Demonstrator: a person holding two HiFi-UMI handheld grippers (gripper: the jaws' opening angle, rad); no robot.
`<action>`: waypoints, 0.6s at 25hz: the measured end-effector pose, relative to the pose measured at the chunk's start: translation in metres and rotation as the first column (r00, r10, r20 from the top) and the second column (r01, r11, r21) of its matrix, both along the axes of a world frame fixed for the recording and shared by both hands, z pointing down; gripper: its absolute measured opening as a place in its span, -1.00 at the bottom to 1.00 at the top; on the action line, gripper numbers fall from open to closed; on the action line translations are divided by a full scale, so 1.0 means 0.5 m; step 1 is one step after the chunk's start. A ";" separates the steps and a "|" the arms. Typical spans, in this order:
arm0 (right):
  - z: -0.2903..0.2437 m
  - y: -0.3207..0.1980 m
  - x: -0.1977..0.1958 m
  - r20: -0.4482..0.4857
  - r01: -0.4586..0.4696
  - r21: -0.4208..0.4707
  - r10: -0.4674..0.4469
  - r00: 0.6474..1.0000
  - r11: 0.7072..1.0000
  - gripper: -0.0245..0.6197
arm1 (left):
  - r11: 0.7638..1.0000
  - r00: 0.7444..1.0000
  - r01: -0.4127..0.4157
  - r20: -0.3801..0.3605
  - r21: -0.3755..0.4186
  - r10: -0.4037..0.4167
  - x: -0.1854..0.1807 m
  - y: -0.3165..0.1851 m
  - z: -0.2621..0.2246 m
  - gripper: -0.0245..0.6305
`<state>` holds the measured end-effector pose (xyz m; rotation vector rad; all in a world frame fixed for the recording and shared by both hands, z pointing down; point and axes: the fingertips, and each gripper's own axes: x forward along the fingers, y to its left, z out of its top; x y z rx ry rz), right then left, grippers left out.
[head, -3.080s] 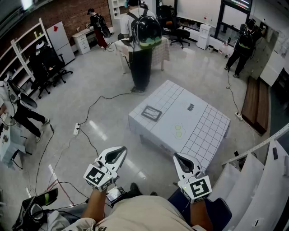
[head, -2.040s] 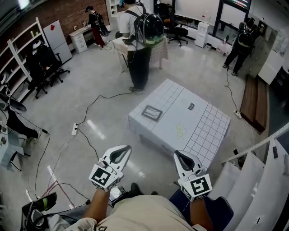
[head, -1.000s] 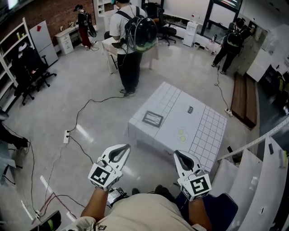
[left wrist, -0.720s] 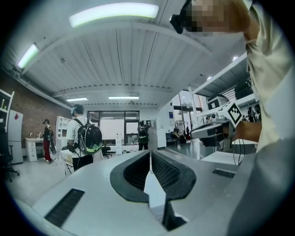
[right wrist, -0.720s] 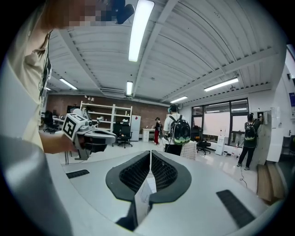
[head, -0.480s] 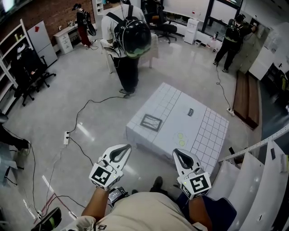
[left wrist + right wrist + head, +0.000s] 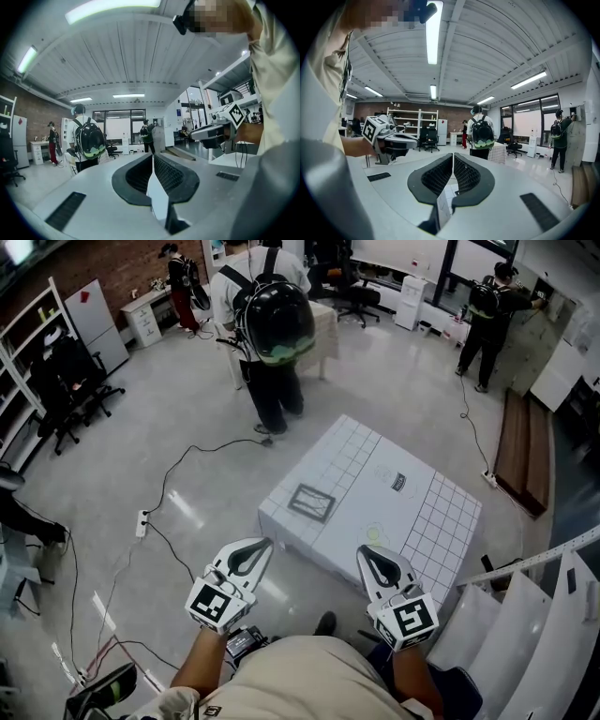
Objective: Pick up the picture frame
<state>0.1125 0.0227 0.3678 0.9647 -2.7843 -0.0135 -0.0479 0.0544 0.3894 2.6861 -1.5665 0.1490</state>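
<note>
The picture frame, a dark-edged grey rectangle, lies flat near the left edge of a low white table with a grid pattern. Both grippers hover over the floor, short of the table's near side. My left gripper is shut and empty, down and left of the frame. My right gripper is also shut and empty, close to the table's near edge. In the left gripper view the jaws meet with nothing between them, and in the right gripper view the gripper shows the same.
A small dark item and two pale green circles lie on the table. A person with a black backpack stands beyond the table. Cables and a power strip cross the floor at left. White panels stand at right.
The view has moved closer to the table, which now sits lower in the picture. The person with the backpack has shifted a little. Both grippers stay shut in the same pose.
</note>
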 end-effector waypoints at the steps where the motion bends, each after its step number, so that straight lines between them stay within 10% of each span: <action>1: 0.000 -0.009 0.005 0.003 0.004 -0.003 -0.004 1.000 1.000 -0.84 | 1.000 1.000 0.004 0.003 -0.002 -0.004 0.007 -0.008 0.000 -0.85; 15: 0.021 -0.108 0.091 0.058 0.062 -0.010 -0.061 0.996 0.998 -0.84 | 0.999 0.997 0.046 0.064 0.009 -0.047 0.097 -0.090 -0.003 -0.85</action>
